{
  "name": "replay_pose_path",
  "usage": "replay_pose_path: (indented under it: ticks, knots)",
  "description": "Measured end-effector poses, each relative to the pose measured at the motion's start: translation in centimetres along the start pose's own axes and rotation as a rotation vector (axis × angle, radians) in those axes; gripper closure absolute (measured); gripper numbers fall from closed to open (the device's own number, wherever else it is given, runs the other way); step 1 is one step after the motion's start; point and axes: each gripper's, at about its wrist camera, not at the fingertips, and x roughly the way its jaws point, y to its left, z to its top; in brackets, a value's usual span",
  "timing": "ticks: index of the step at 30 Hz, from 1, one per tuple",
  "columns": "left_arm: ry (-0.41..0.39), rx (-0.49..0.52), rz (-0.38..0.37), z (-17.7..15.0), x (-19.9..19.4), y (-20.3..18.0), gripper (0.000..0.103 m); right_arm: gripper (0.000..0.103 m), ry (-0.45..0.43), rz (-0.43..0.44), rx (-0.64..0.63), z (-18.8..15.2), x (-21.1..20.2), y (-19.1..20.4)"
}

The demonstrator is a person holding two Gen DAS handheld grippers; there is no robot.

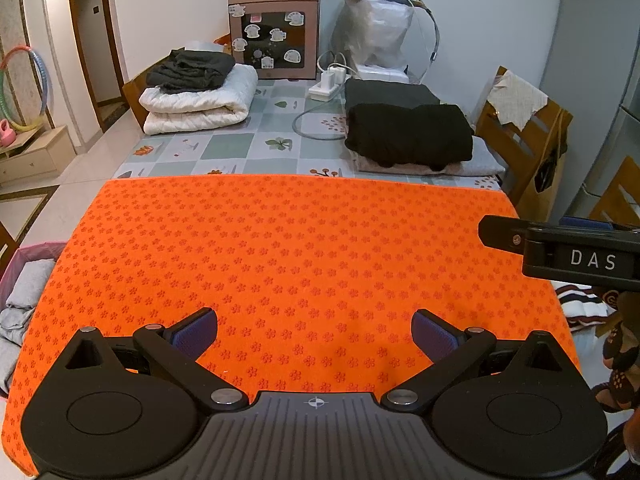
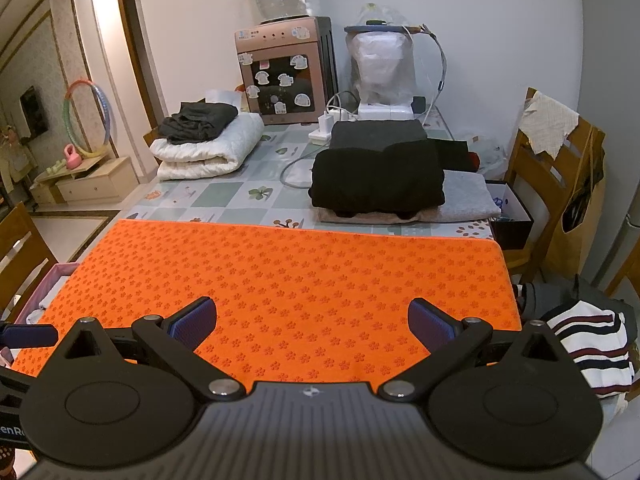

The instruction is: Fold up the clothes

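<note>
An orange mat [image 1: 296,248] [image 2: 296,276] with a small flower print covers the near end of the table, with no garment on it. My left gripper [image 1: 315,334] hovers open above its near edge, nothing between the blue pads. My right gripper [image 2: 312,326] is open the same way over the mat, and its body [image 1: 568,254] shows at the right of the left wrist view. A striped white, dark and red garment [image 2: 596,344] [image 1: 580,304] lies off the table's right side. Grey clothes [image 1: 20,304] fill a pink basket at the left.
Beyond the mat, a folded black garment [image 1: 408,136] [image 2: 376,180] tops a stack at the right. A white quilt with dark clothes [image 1: 200,96] [image 2: 208,144] sits at the left. A water dispenser [image 2: 284,72], a power strip [image 1: 326,86] and wooden chairs [image 2: 556,184] stand around.
</note>
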Motion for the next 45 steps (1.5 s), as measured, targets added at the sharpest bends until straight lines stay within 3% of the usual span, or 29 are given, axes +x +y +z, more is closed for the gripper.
replay_pose_path:
  ticks: [19, 33, 45]
  knots:
    - [0.04, 0.016, -0.02, 0.5, 1.7, -0.3, 0.0, 0.0, 0.039, -0.009, 0.01, -0.1, 1.4, -0.4]
    - [0.085, 0.034, -0.041, 1.6, 4.7, -0.5, 0.0, 0.001, 0.11, -0.025, 0.033, 0.4, 5.7, -1.9]
    - [0.118, 0.041, -0.036, 3.2, 8.0, -0.5, 0.0, 0.011, 0.062, -0.085, 0.105, 7.5, 14.0, -9.2]
